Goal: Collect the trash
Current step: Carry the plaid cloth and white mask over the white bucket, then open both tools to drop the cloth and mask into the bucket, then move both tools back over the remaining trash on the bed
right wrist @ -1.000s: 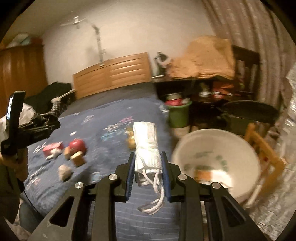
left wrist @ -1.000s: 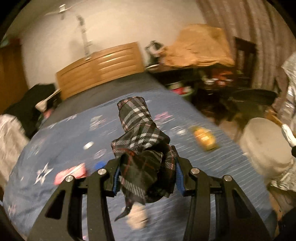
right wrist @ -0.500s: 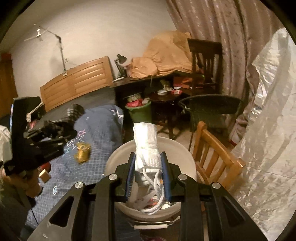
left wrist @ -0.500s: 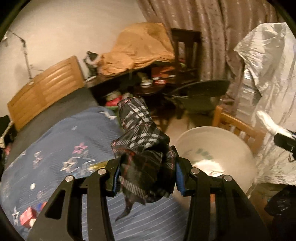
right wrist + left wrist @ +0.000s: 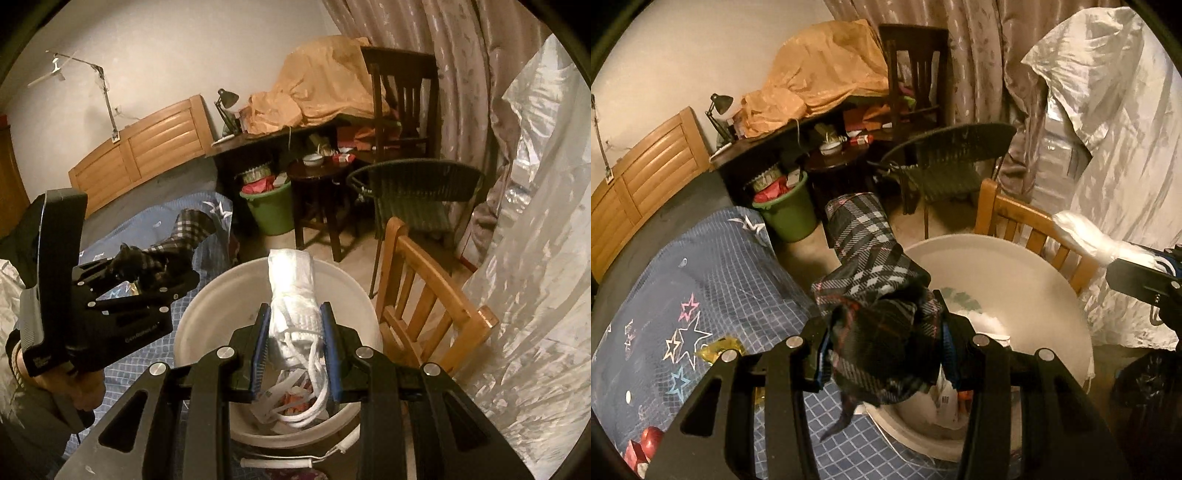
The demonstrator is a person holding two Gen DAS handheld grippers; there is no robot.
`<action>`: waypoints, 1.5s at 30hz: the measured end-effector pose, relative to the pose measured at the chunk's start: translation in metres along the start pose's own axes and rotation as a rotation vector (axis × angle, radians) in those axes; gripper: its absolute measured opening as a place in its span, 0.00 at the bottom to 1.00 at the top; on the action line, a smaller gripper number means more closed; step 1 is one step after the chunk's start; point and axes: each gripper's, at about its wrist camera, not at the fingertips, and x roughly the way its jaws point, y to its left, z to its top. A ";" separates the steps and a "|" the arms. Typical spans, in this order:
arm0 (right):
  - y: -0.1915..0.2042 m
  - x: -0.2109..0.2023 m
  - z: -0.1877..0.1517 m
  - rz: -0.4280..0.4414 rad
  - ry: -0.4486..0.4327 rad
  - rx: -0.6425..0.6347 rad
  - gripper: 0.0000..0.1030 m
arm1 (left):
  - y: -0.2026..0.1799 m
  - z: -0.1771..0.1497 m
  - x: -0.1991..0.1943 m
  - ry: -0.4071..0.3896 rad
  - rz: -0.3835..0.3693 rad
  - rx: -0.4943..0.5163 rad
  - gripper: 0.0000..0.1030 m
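Note:
My left gripper (image 5: pixel 882 354) is shut on a dark plaid cloth (image 5: pixel 868 254) and holds it over the near-left rim of a big white bucket (image 5: pixel 1034 280). My right gripper (image 5: pixel 295 354) is shut on a rolled white sock (image 5: pixel 293 291) with loose white loops hanging, right above the same bucket (image 5: pixel 207 314). Paper scraps lie at the bucket's bottom (image 5: pixel 291 402). In the right wrist view the left gripper (image 5: pixel 147 273) with the plaid cloth is at the left, above the bed edge.
A blue star-print bedspread (image 5: pixel 701 295) lies at the left with a yellow wrapper (image 5: pixel 720 347) and red items (image 5: pixel 646 443). A wooden chair (image 5: pixel 424 295) stands beside the bucket. A green bin (image 5: pixel 273 210), dark tables, a wicker chair (image 5: pixel 413 195) and silvery plastic sheeting (image 5: pixel 524 258) stand beyond.
Both grippers swung right from the bed to the white bucket, still holding the cloth and the sock. The right gripper now sits directly above the bucket opening.

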 end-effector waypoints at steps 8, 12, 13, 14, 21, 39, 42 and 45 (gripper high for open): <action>-0.003 0.018 -0.005 0.003 0.027 0.011 0.27 | 0.000 -0.003 0.011 0.031 -0.012 -0.006 0.43; -0.002 0.018 -0.006 0.004 0.026 0.013 0.27 | -0.001 -0.004 0.015 0.043 -0.035 -0.008 0.43; -0.001 0.019 -0.006 0.004 0.027 0.014 0.27 | -0.001 -0.004 0.016 0.047 -0.047 -0.009 0.43; -0.001 0.022 -0.006 0.006 0.027 0.018 0.27 | -0.001 -0.004 0.018 0.050 -0.058 -0.011 0.43; -0.001 0.046 -0.003 -0.012 0.052 0.010 0.55 | 0.009 -0.003 0.032 0.059 -0.131 -0.073 0.77; 0.010 0.021 -0.013 -0.043 -0.078 -0.016 0.57 | 0.025 -0.018 -0.006 -0.043 -0.019 -0.131 0.83; 0.034 0.002 -0.022 -0.054 -0.186 -0.070 0.61 | 0.043 -0.033 -0.032 -0.119 0.074 -0.182 0.87; 0.060 -0.017 -0.034 -0.061 -0.305 -0.110 0.68 | 0.066 -0.054 -0.058 -0.165 0.156 -0.233 0.88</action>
